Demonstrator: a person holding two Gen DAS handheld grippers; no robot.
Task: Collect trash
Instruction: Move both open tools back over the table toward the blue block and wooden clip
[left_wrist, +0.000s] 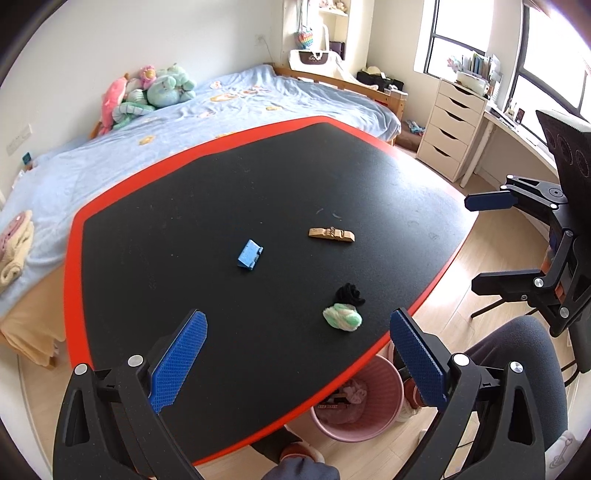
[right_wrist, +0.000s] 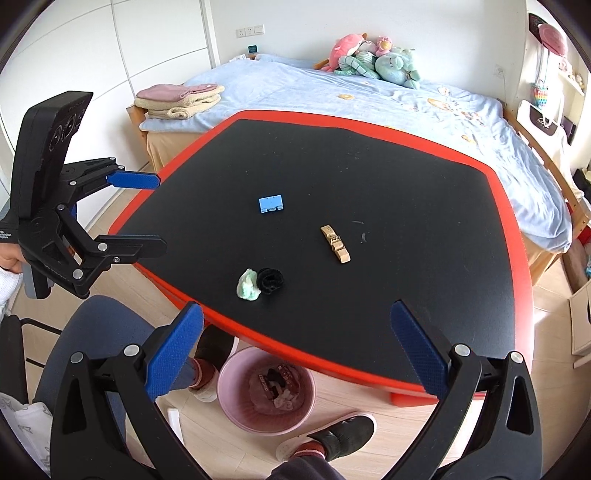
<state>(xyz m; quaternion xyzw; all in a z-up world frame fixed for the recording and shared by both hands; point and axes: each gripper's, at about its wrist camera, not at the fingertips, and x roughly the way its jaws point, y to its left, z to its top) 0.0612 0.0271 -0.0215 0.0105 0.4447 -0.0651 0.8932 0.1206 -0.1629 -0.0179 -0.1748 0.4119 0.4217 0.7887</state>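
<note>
On the black table with a red rim (left_wrist: 110, 192) (right_wrist: 509, 206) lie a green-white crumpled wad (left_wrist: 342, 317) (right_wrist: 248, 285), a black crumpled wad (left_wrist: 350, 294) (right_wrist: 270, 280) touching it, a blue clip (left_wrist: 249, 255) (right_wrist: 271, 204) and a wooden clothespin (left_wrist: 331, 234) (right_wrist: 335, 243). A pink waste bin (left_wrist: 376, 373) (right_wrist: 236, 376) with trash inside stands on the floor under the table's near edge. My left gripper (left_wrist: 297, 352) (right_wrist: 159, 212) is open and empty over the near table edge. My right gripper (right_wrist: 295, 349) (left_wrist: 472, 243) is open and empty, off the table edge.
A bed with a blue cover (left_wrist: 258, 99) (right_wrist: 332, 92) and plush toys (right_wrist: 373, 61) stands behind the table. A white drawer unit (left_wrist: 452, 125) stands by the window. The person's legs and shoes (right_wrist: 332, 435) are beside the bin.
</note>
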